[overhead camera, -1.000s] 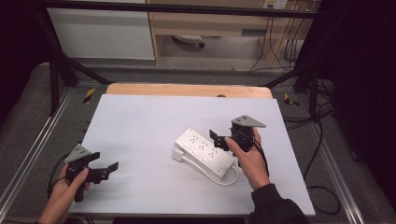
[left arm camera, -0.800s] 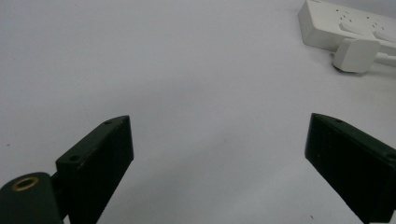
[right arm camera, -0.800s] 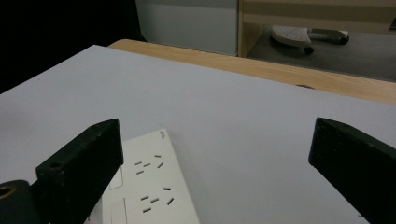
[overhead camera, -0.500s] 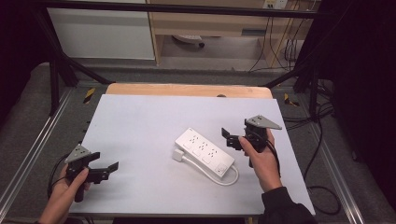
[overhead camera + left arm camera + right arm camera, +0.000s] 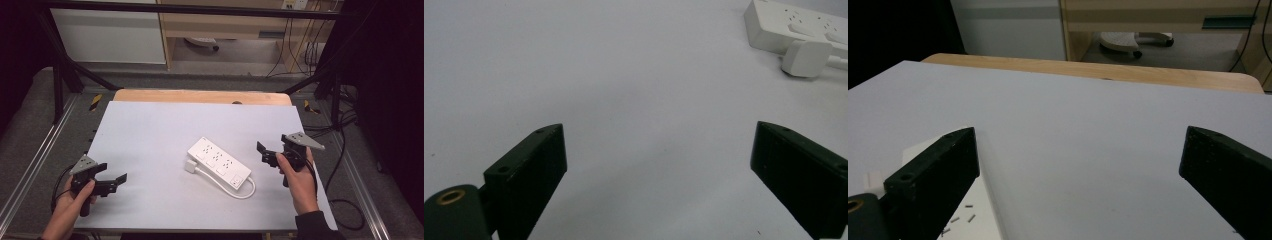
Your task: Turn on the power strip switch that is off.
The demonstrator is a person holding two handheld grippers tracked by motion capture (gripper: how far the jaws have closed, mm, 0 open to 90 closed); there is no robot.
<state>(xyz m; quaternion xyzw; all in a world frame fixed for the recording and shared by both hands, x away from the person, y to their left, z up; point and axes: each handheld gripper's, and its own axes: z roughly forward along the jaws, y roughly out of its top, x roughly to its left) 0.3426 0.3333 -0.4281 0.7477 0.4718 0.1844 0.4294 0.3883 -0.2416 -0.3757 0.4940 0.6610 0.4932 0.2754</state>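
A white power strip [image 5: 219, 161] lies at an angle near the middle of the table, its plug [image 5: 191, 166] and short looped cable [image 5: 245, 191] beside it. My right gripper [image 5: 264, 153] hovers just right of the strip, open and empty. The strip's corner [image 5: 968, 220] peeks in at the lower left of the right gripper view. My left gripper [image 5: 116, 181] is held low at the table's front left, open, with nothing between its jaws. In the left gripper view the strip [image 5: 794, 27] and its plug [image 5: 807, 57] sit at the upper right, well away.
The white table top [image 5: 165, 130] ends in a wooden strip [image 5: 200, 96] at the far edge. Metal rails [image 5: 30, 170] run along both sides. Cables [image 5: 345, 200] trail on the floor at the right. A cabinet [image 5: 107, 30] and shelf unit stand beyond the table.
My right gripper has drawn back to the right, from over the power strip's right end to beside it. The left gripper has stayed in place.
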